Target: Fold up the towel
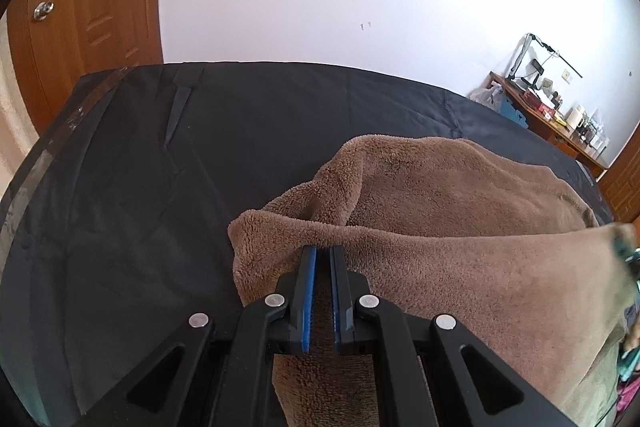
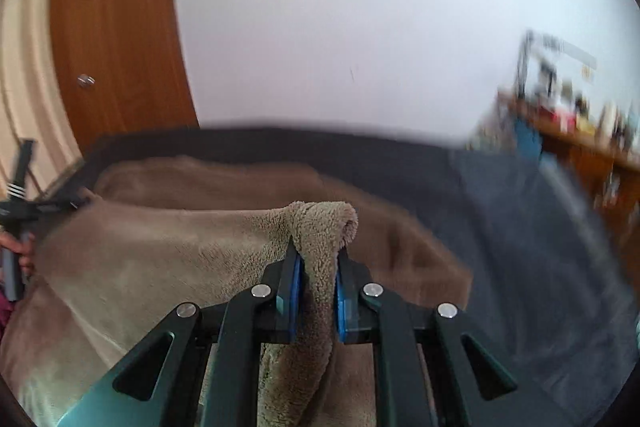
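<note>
A fluffy brown towel is lying rumpled on the black surface, both the left claw and the right claw clamping its near edge.

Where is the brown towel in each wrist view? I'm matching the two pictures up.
Left wrist view: the brown towel fills the lower right, pinched in the left gripper at bottom centre.
Right wrist view: the towel spreads across the lower left and centre, a corner bunched in the right gripper.
Shared landmark: the wooden door, upper left in both.
</note>
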Demonstrator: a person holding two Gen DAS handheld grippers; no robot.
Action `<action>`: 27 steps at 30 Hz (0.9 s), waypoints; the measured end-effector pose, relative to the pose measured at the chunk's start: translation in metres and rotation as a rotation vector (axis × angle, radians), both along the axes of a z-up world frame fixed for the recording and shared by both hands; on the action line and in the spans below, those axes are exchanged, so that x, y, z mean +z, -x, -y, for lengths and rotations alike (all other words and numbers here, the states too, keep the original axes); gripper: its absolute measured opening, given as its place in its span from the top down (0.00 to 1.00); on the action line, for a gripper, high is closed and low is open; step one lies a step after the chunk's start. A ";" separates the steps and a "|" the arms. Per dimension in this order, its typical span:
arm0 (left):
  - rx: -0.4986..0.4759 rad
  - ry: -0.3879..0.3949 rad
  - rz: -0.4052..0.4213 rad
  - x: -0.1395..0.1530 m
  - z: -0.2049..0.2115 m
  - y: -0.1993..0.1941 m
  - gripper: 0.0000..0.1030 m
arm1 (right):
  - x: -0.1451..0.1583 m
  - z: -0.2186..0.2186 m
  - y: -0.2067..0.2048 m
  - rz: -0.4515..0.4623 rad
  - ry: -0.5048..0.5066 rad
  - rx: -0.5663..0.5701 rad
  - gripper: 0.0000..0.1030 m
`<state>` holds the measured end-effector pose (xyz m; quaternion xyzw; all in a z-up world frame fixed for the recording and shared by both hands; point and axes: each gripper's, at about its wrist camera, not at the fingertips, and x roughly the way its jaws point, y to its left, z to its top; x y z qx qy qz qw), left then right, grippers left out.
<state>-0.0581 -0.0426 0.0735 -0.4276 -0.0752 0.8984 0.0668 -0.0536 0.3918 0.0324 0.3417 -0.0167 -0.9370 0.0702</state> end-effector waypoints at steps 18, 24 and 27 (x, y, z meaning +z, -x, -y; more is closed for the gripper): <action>-0.038 0.109 -0.053 0.032 -0.024 -0.017 0.93 | 0.020 0.013 -0.032 -0.027 -0.087 -0.041 0.30; -0.202 0.089 -0.044 0.041 -0.061 -0.031 0.93 | 0.020 0.049 -0.046 -0.017 -0.130 0.099 0.29; -0.241 0.123 0.006 0.021 -0.078 -0.025 0.93 | 0.003 0.054 -0.042 0.036 -0.134 0.115 0.29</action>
